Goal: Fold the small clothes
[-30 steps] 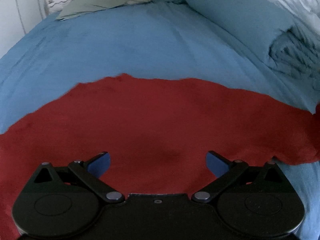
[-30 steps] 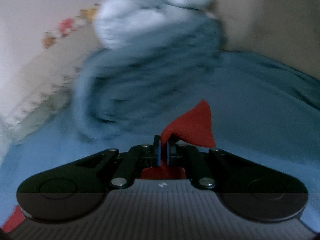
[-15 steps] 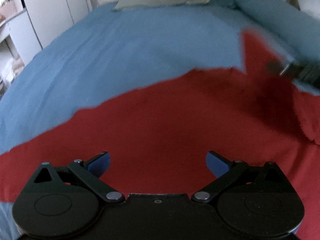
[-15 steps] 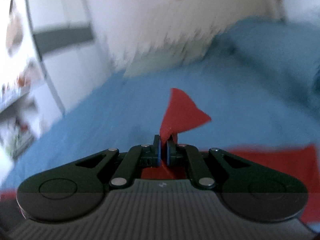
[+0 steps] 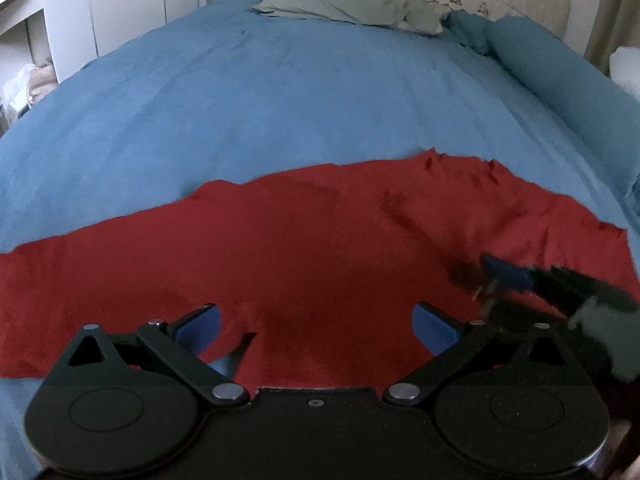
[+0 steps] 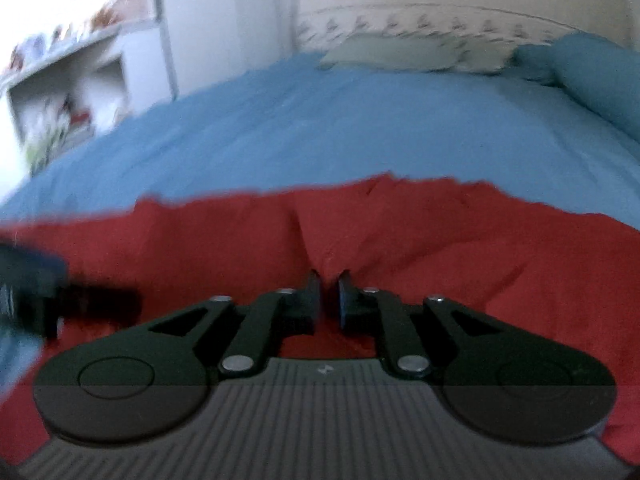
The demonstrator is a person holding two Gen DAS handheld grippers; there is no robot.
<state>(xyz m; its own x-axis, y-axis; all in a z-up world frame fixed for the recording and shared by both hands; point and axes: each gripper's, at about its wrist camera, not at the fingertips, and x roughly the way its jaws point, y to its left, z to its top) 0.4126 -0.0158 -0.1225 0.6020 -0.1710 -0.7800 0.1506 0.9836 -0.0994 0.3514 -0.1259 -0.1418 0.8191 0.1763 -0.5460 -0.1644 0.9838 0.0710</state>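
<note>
Blue bedspread [image 5: 280, 120] with grey pillow [image 5: 340, 6] far, red cloth [image 5: 320, 248] spread across near side, left gripper [image 5: 316, 326] jaws wide above it, right gripper [image 6: 329, 300] jaws slightly parted around a cloth ridge.

A red cloth [image 5: 312, 248] is spread wide across a blue bedspread [image 5: 280, 100], mostly flat, with wrinkles bunched up toward its right side and a jagged-looking far edge.

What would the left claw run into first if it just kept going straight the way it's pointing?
Probably the red cloth. The left claw is open and hangs low over it, so going straight ahead it should touch that fabric first, then the blue bedspread beyond. Its height above the cloth is hard to judge.
</note>
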